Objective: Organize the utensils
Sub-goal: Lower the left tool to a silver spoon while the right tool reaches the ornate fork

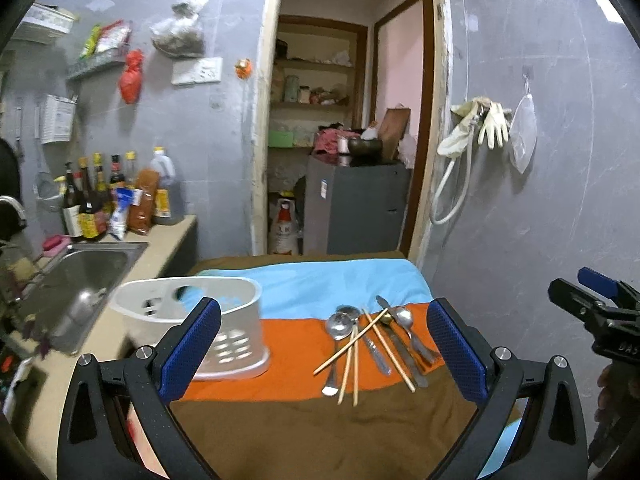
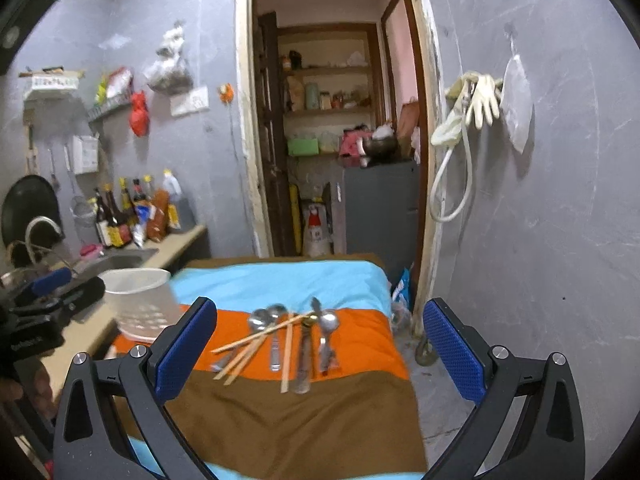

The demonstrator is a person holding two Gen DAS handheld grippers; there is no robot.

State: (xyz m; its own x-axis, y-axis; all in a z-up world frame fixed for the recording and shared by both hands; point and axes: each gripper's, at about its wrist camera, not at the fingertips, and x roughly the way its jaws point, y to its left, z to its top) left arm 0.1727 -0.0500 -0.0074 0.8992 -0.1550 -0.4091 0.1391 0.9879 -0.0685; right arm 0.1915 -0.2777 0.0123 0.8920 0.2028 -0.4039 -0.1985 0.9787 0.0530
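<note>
You are at the very start: nothing is in hand and nothing is in the holder yet, as far as these views show. The striped cloth [image 1: 304,392] covers the table, with blue, orange and brown bands. On its left side, beside the steel sink [image 1: 86,276], stands the white plastic utensil holder [image 1: 224,320], slotted at the base, and no utensil shows above its rim. The utensil pile [image 1: 372,340] lies on the orange band, well apart from the holder and to its right.

Your left gripper [image 1: 324,352] hangs above the near brown band with its fingers spread wide and nothing between them. Your right gripper [image 2: 320,352] is likewise released and holding nothing, pointed almost straight at the pile.

The next move, I judge, is to lower 1 gripper onto a single piece at the pile's edge; the crossed pieces overlap, so pick a top one.

Counted from the left view: 4 wooden chopsticks [image 1: 390,350], at least 3 metal spoons [image 1: 340,326], and 2 flat dark pieces that look like knives [image 1: 400,344], though blur leaves that uncertain. 1 holder, 2 grippers.
</note>
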